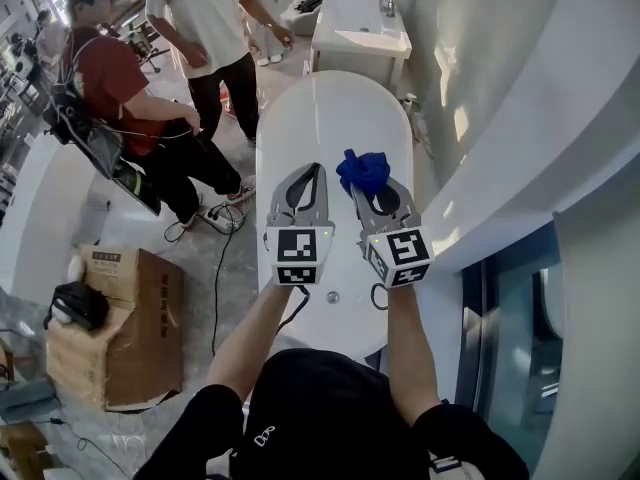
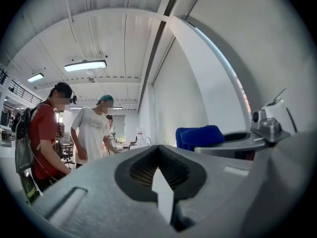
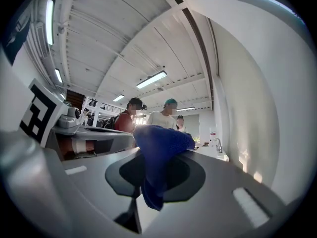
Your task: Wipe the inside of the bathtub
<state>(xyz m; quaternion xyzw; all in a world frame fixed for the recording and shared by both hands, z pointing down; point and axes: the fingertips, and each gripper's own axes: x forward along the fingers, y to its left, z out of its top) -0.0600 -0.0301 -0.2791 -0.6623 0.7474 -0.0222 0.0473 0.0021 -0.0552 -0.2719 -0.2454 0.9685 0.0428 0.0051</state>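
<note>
Clearly, right hand-held gripper [image 1: 372,190] pinches blue cloth [image 1: 363,171] at its tips

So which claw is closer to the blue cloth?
Right. The right claw is shut on the blue cloth, which bunches up at its tips. The left claw is shut with nothing in it, just beside the cloth on its left.

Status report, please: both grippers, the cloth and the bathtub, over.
Left gripper shut, empty. Right gripper shut on blue cloth, held over bathtub. Person in white shirt stands beside the tub's far end.
</note>
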